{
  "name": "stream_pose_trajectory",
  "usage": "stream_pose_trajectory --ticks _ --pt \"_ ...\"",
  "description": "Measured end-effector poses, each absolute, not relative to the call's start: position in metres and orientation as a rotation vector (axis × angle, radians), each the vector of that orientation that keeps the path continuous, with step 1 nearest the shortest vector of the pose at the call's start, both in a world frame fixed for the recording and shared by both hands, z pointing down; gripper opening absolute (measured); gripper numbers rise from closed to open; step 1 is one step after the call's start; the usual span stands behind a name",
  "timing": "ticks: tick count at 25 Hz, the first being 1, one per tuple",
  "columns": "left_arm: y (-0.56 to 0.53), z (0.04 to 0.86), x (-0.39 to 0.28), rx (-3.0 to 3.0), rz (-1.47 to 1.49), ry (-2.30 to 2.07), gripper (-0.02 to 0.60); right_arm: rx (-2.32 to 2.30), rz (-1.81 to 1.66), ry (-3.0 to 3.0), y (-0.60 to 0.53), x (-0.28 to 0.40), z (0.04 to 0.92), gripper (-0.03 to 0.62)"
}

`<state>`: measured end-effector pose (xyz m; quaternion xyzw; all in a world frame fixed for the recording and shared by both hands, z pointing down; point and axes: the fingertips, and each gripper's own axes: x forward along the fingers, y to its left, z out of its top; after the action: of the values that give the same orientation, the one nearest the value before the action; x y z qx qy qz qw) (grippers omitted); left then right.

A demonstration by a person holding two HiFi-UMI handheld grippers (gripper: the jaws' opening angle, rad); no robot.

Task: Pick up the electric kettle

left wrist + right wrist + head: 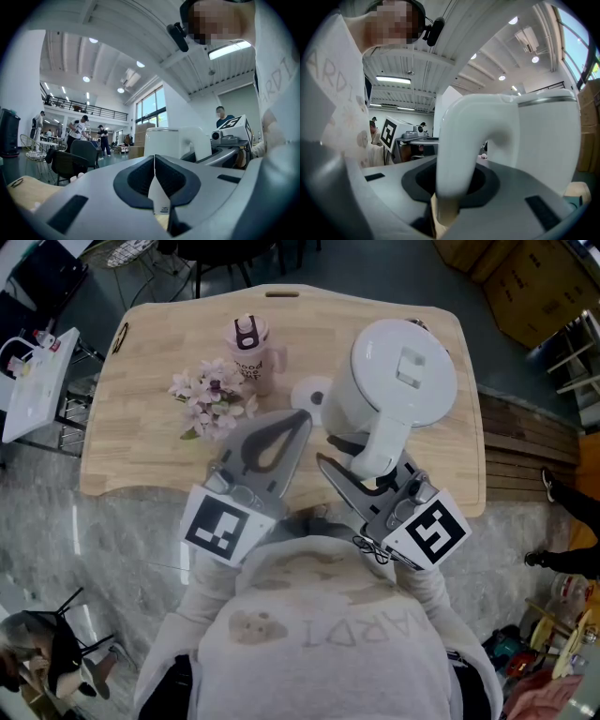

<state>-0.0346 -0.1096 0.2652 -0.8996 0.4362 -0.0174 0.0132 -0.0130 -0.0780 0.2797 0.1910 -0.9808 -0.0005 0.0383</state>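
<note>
Here the right hand-held gripper (364,472) is clamped on the handle (457,140) of the white kettle (398,381). The kettle stands upright over the right part of the wooden bench (141,456), off its round base (309,395), which lies just to its left. The left hand-held gripper (154,161) has its jaws together with nothing between them, near the flowers (211,399) and a pink cup (248,352).
</note>
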Motion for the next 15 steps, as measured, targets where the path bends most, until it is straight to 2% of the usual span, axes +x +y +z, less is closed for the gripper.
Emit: stream_pose_trajectory --ticks 15 --pt "-0.1102 0.2627 -0.0332 -2.793 -0.042 1.35 0.015 0.577 -0.028 -3.013 -0.0776 -0.0144 0.2748 0.091"
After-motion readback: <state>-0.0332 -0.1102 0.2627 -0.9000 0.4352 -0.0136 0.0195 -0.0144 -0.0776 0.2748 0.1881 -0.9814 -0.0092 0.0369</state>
